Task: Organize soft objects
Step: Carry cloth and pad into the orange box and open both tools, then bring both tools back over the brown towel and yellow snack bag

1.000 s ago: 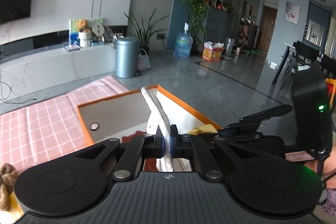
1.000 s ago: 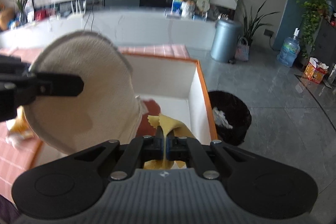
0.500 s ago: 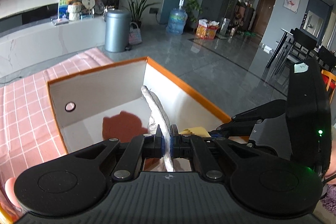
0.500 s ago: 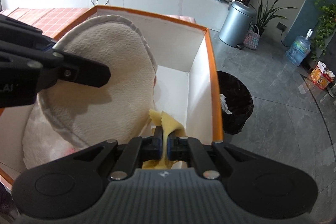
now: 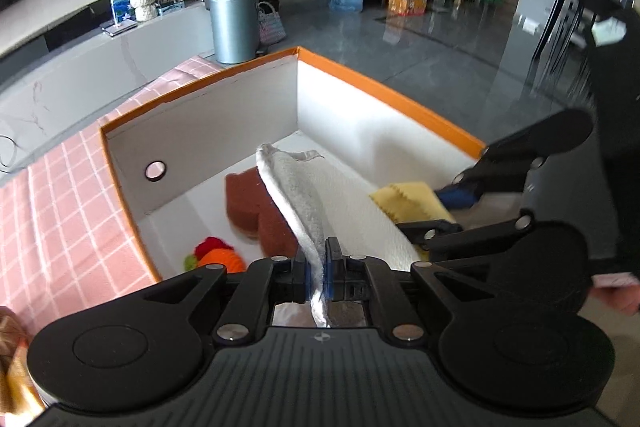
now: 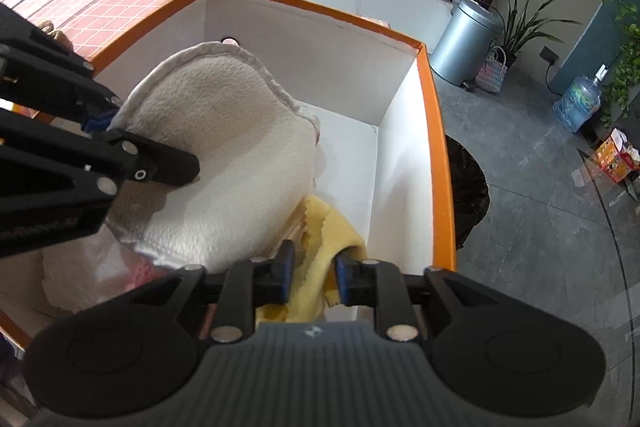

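My left gripper (image 5: 317,269) is shut on the edge of a round cream cloth pad (image 5: 304,195) and holds it inside the orange-rimmed white box (image 5: 384,99). The pad also shows in the right wrist view (image 6: 224,155), with the left gripper at its left edge (image 6: 105,126). My right gripper (image 6: 313,273) stands open, its jaws apart around a yellow cloth (image 6: 320,259) that lies loose at the box's right wall. In the left wrist view the yellow cloth (image 5: 404,203) lies beside the right gripper's blue pads (image 5: 460,195). A brown sponge-like piece (image 5: 256,211) and a red-orange knitted toy (image 5: 216,255) lie on the box floor.
The box (image 6: 436,131) sits on a pink checked tablecloth (image 5: 60,211). A black waste bin (image 6: 468,195) stands on the floor right of the box. A grey metal bin (image 5: 232,23) stands beyond. A brown plush item (image 5: 12,367) lies at the lower left.
Both grippers have lowered into the box. My right gripper has opened and let go of the yellow cloth. My left gripper still holds the cream pad, now tilted lower.
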The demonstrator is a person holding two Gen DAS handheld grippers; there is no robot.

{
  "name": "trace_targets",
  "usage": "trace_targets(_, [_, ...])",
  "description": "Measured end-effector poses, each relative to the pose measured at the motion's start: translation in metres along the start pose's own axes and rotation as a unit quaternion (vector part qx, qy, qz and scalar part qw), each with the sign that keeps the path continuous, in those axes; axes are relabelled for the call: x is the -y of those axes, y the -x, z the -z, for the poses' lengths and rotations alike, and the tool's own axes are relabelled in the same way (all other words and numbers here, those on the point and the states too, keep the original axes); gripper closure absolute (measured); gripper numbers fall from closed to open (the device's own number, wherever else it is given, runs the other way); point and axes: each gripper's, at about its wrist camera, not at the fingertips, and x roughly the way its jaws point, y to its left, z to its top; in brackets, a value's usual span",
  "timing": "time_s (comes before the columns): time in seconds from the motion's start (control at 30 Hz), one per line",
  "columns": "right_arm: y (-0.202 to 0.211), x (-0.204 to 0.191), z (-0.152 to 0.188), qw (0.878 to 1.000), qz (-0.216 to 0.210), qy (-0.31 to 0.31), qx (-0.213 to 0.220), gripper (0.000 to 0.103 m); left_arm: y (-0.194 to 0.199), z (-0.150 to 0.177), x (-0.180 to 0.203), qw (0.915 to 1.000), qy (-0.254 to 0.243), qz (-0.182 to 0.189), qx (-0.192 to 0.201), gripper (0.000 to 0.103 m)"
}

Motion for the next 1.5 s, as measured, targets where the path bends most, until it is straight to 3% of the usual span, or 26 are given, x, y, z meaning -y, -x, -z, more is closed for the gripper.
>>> trace_targets(0.07, [0.002, -0.004, 0.0, 1.0, 0.0, 0.007, 0.002, 0.069, 0.003, 0.001, 0.005, 0.9998, -0.01, -0.014, -0.001, 0.088])
trace_targets(0.1, [0.004, -0.006, 0.0, 1.0, 0.002, 0.01, 0.004, 0.059, 0.005, 0.0, 0.006, 0.9997, -0.015, -0.02, -0.001, 0.085])
trace_targets(0.13, [0.006, -0.008, 0.0, 1.0, 0.009, 0.014, 0.008, 0.05, 0.007, -0.001, 0.008, 0.9995, -0.019, -0.025, -0.001, 0.077])
trace_targets(0.23, [0.013, -0.012, -0.001, 0.999, 0.022, 0.025, 0.015, 0.046, 0.017, -0.004, 0.007, 0.9988, -0.027, -0.041, 0.004, 0.054])
trace_targets(0.27, [0.016, -0.012, -0.001, 0.999, 0.023, 0.024, 0.017, 0.043, 0.021, -0.004, 0.008, 0.9985, -0.029, -0.046, 0.008, 0.042])
trace_targets(0.3, [0.019, -0.012, -0.002, 0.999, 0.024, 0.025, 0.019, 0.037, 0.025, -0.004, 0.009, 0.9983, -0.031, -0.047, 0.012, 0.038])
trace_targets(0.4, [0.028, -0.014, -0.002, 0.998, 0.041, 0.03, 0.026, 0.024, 0.038, -0.003, 0.011, 0.9979, -0.032, -0.052, 0.023, 0.031])
trace_targets(0.53, [0.041, -0.016, 0.001, 0.998, 0.053, 0.03, 0.032, 0.021, 0.059, -0.003, 0.011, 0.9973, -0.035, -0.036, 0.053, 0.019])
trace_targets(0.67, [0.057, -0.018, 0.006, 0.997, 0.058, 0.029, 0.041, 0.017, 0.079, -0.002, 0.012, 0.9962, -0.028, -0.023, 0.079, 0.017])
trace_targets(0.8, [0.072, -0.023, 0.009, 0.997, 0.059, 0.031, 0.051, 0.006, 0.095, 0.0, 0.011, 0.9946, -0.021, -0.009, 0.101, 0.015])
trace_targets(1.0, [0.09, -0.028, 0.015, 0.996, 0.072, 0.019, 0.058, 0.003, 0.113, 0.005, 0.0, 0.9909, 0.007, 0.003, 0.134, 0.014])
trace_targets(1.23, [0.105, -0.032, 0.022, 0.991, 0.101, -0.033, 0.086, 0.003, 0.14, 0.024, -0.016, 0.9768, 0.066, 0.014, 0.204, 0.012])
trace_targets(1.37, [0.114, -0.044, 0.028, 0.981, 0.133, -0.073, 0.124, 0.003, 0.153, 0.037, -0.028, 0.9637, 0.104, 0.009, 0.246, 0.012])
trace_targets(1.5, [0.12, -0.058, 0.029, 0.967, 0.147, -0.119, 0.169, 0.003, 0.161, 0.05, -0.041, 0.9554, 0.136, -0.016, 0.262, 0.012])
